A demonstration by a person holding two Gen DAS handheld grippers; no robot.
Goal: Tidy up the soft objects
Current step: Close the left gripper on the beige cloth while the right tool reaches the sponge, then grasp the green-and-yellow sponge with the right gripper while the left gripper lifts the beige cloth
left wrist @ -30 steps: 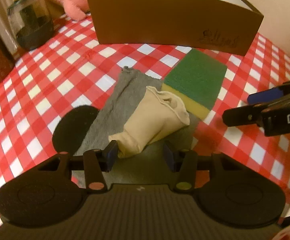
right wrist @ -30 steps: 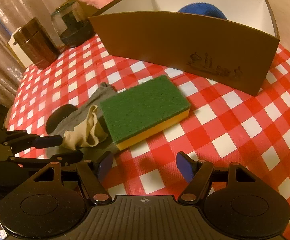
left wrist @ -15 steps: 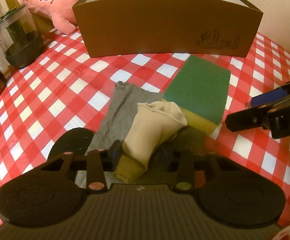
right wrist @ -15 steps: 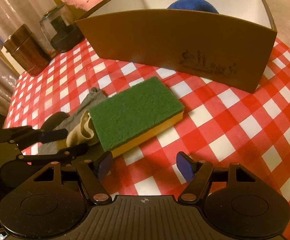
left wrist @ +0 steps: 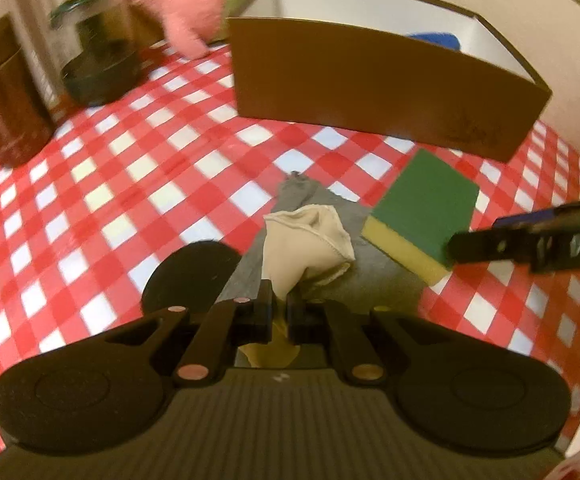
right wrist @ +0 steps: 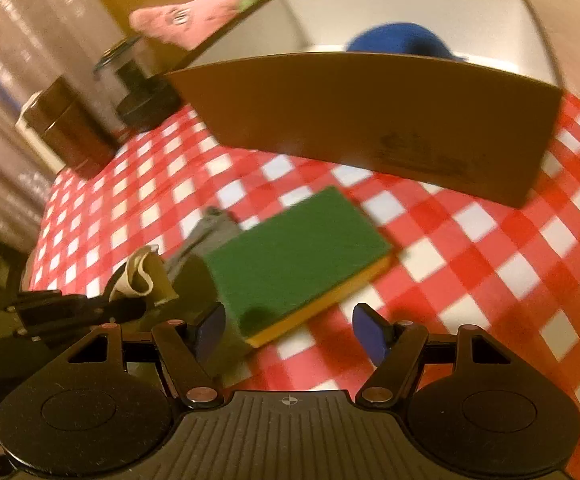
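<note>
Left wrist view
- Left gripper [left wrist: 278, 312]: we see its jaws clamped tight on the narrow end of the beige sock [left wrist: 303, 246]; the wide cuff end fans out beyond the fingertips.
- Beige sock position: above the grey cloth [left wrist: 301, 200], which lies flat on the red-and-white checked tablecloth [left wrist: 130, 168], near the middle of the surface.
- Sponge [left wrist: 421, 216]: green face up, yellow layer toward us, just right of the grey cloth and resting on the tablecloth.
- Cardboard box [left wrist: 369, 92]: stands toward the far edge of the surface; we see a blue soft item [left wrist: 433, 40] over its wall.
- Pink plush toy [left wrist: 178, 0]: beyond the box's left corner, at the far edge.
- Left edge: a glass jar [left wrist: 98, 60] and a brown canister [left wrist: 6, 100].
- Right gripper [left wrist: 529, 236]: we see it edge-on at the right, its tip at the sponge's near corner.

Right wrist view
- Right gripper [right wrist: 288, 330]: we see its jaws spread wide, nothing pressed between the blue pads [right wrist: 367, 334]; the sponge's [right wrist: 290, 256] near corner lies between them.
- Beige sock [right wrist: 142, 276]: at left, held by the left gripper [right wrist: 70, 308].
- Cardboard box [right wrist: 369, 120]: behind the sponge, blue soft item [right wrist: 397, 40] inside.
</note>
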